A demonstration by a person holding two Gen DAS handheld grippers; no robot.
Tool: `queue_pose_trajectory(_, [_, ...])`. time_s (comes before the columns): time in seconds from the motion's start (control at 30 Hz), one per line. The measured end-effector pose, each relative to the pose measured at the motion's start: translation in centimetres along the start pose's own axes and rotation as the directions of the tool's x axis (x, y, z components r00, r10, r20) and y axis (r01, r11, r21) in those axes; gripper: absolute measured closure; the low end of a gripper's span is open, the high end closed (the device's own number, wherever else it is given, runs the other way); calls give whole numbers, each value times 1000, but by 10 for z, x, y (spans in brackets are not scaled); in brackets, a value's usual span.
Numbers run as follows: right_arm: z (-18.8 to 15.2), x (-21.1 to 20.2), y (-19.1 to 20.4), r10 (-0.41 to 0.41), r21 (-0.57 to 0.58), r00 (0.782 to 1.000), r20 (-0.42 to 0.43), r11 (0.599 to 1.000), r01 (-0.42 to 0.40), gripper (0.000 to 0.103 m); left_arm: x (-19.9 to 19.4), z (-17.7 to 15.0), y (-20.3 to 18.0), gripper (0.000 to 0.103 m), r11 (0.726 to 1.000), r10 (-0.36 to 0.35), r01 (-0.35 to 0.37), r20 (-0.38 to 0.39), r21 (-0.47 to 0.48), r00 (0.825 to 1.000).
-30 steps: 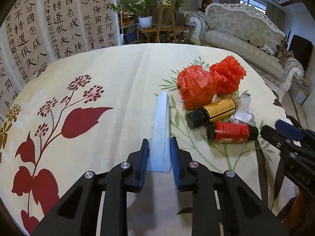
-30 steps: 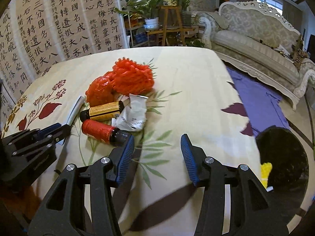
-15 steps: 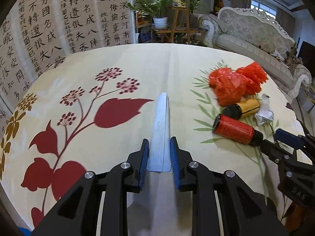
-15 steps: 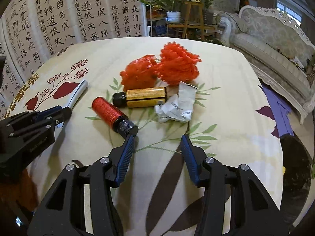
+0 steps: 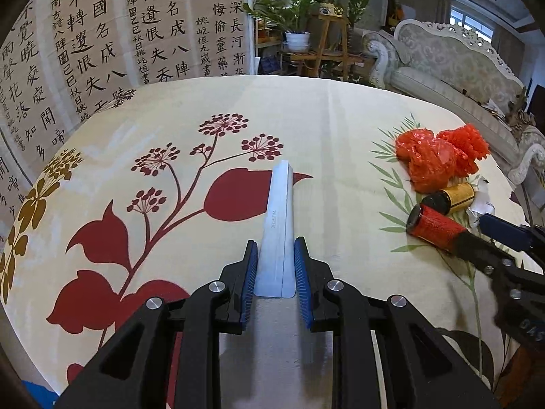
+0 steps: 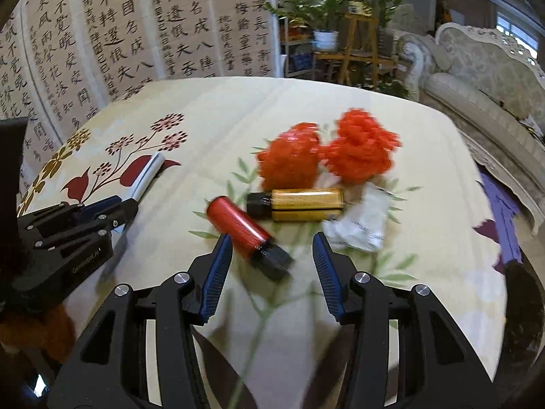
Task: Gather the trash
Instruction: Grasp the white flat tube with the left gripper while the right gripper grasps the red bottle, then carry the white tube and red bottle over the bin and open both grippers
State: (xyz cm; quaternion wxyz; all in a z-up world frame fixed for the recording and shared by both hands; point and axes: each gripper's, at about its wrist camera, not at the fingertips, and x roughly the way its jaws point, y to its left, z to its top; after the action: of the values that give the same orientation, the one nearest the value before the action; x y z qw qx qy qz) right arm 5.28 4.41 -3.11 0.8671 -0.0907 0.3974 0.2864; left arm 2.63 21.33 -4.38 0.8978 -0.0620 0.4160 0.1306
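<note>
Trash lies in a loose cluster on the floral tablecloth (image 5: pixel 306 119), to the right of my left gripper (image 5: pixel 274 269) and just beyond my right gripper (image 6: pixel 272 259). My left fingers are closed on one flat silver-blue strip (image 5: pixel 277 238), which points away from me, so I judge it is being carried off. My right fingers are spread wide and hold nothing, with the red bottle (image 6: pixel 245 228) lying capped end towards them, likely the next pick. I count two bottles, red and yellow (image 6: pixel 299 204), two crumpled orange bags (image 6: pixel 289 160), and one white wrapper (image 6: pixel 364 221).
</note>
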Motion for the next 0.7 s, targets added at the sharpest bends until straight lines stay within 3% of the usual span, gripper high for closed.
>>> queue_pose_trajectory(0.37, [1,17,20,33,-40,998,-45,999,-35,59,0,-1,-1,80,1000,0,0,10,2,1000])
queue_pose_trajectory(0.5, [3,24,24,30,-49,998,-55,998,-32,78,0,-2,-2,80,1000,3,-3,12,5,1000])
queue_pose_trajectory(0.7, [-4,19,23,21,-58,999,-46,998,-23,80,-2,-2,-2,80,1000,2,-3,17,23,1000])
